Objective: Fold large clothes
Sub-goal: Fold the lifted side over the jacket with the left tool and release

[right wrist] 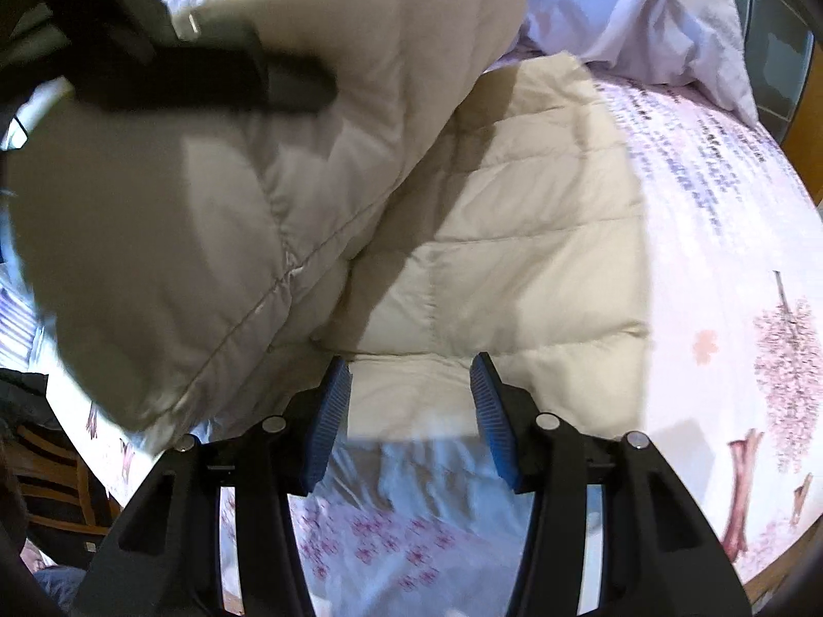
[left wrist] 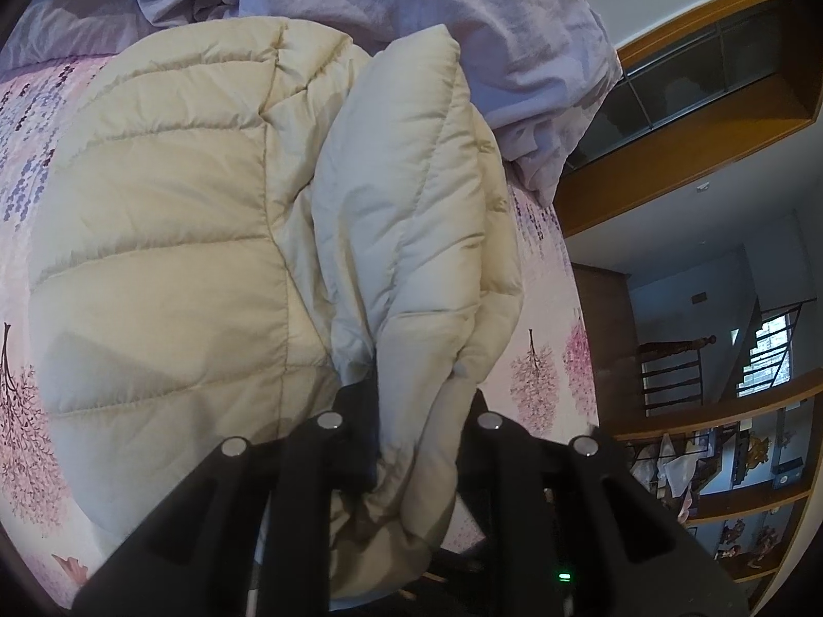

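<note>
A cream puffer jacket [left wrist: 170, 236] lies on a floral bedsheet [right wrist: 720, 236], partly folded: the left gripper [left wrist: 424, 401] is clamped on its sleeve [left wrist: 406, 195], the right gripper [right wrist: 410, 385] hovers apart, empty; later folds remain.

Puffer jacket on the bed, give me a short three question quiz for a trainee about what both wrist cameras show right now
1. True or false: the left claw grips a fold of the cream puffer jacket.
2. Multiple choice: the right claw is A) shut on the jacket, B) open and empty, C) holding the lilac duvet.
3. Fill in: the jacket lies on a ___-printed bedsheet.

Key: 1 true; 2 B; 3 floral.
</note>
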`<state>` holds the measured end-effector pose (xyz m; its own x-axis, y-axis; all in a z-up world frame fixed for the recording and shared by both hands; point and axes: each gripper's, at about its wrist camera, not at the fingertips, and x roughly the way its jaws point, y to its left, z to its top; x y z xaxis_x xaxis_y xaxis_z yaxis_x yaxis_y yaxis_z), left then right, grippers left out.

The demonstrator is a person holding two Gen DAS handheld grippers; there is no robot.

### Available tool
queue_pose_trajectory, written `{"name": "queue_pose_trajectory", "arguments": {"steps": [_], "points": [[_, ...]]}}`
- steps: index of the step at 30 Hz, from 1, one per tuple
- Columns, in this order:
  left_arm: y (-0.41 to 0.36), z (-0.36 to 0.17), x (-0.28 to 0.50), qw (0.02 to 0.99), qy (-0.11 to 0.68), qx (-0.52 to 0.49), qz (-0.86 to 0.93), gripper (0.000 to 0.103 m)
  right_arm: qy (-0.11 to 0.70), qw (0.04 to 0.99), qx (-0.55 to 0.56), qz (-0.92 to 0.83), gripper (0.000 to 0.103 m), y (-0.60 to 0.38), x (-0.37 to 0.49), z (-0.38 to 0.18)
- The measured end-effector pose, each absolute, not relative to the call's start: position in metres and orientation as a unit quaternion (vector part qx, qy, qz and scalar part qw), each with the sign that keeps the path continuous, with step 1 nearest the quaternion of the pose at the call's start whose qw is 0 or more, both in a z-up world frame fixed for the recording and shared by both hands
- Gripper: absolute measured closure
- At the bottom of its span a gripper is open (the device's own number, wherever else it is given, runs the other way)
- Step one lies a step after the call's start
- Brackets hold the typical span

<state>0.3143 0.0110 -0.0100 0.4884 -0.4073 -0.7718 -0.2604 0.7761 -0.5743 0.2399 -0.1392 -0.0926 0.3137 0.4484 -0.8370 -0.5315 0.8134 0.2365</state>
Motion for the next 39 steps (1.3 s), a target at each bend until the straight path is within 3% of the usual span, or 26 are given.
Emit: {"name": "queue_pose_trajectory", "arguments": {"steps": [22, 28, 33, 39], "points": [[-0.050, -0.034, 0.346, 0.786, 0.547, -0.280, -0.063, 0.081, 0.521, 0.806, 0.008, 0.281, 0.054, -0.170, 0.220, -0.093], [-0.049, -0.026, 0.345, 0.787, 0.549, -0.271, -0.076, 0.068, 0.520, 0.810, 0.013, 0.272, 0.054, -0.174, 0.218, -0.093], [-0.042, -0.005, 0.338, 0.794, 0.535, -0.273, -0.089, 0.045, 0.518, 0.813, 0.012, 0.266, 0.054, -0.175, 0.220, -0.093], [-0.023, 0.029, 0.324, 0.820, 0.511, -0.247, -0.078, 0.036, 0.515, 0.818, 0.014, 0.255, 0.054, -0.179, 0.212, -0.088]]}}
